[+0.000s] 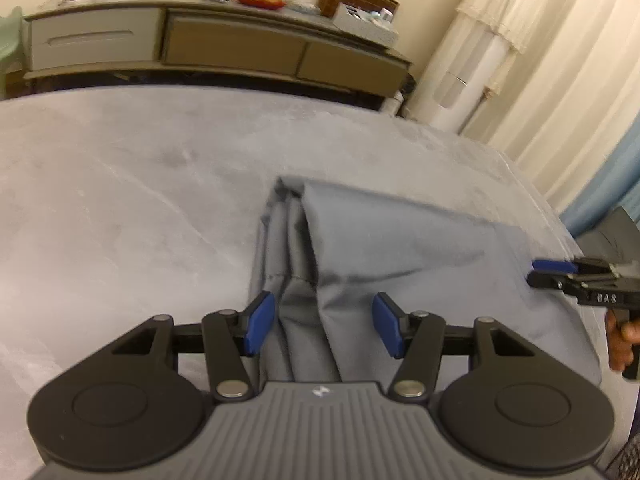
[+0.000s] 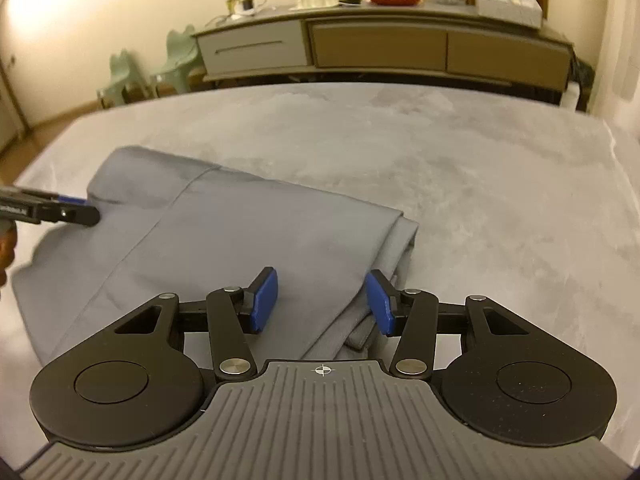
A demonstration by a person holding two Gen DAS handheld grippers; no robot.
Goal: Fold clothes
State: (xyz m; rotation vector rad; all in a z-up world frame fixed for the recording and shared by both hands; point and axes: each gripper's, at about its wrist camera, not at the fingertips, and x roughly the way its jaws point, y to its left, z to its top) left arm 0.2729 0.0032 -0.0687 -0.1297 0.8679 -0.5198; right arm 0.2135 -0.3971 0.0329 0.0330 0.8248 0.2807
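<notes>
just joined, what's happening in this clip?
A person with a gripper in each hand is folding a grey garment on a grey bed. It already lies folded over. The left gripper and right gripper both hover open over it, gripping nothing.

The left claw (image 1: 323, 328) points forward and downward, its two blue pads (image 1: 260, 322) standing apart with nothing pressed between them. The right claw (image 2: 322, 301) tilts downward in the same way, its blue pads (image 2: 264, 300) likewise parted and gripping nothing. At the frame edge, a hand (image 1: 622, 338) wraps around the right claw's handle.
</notes>
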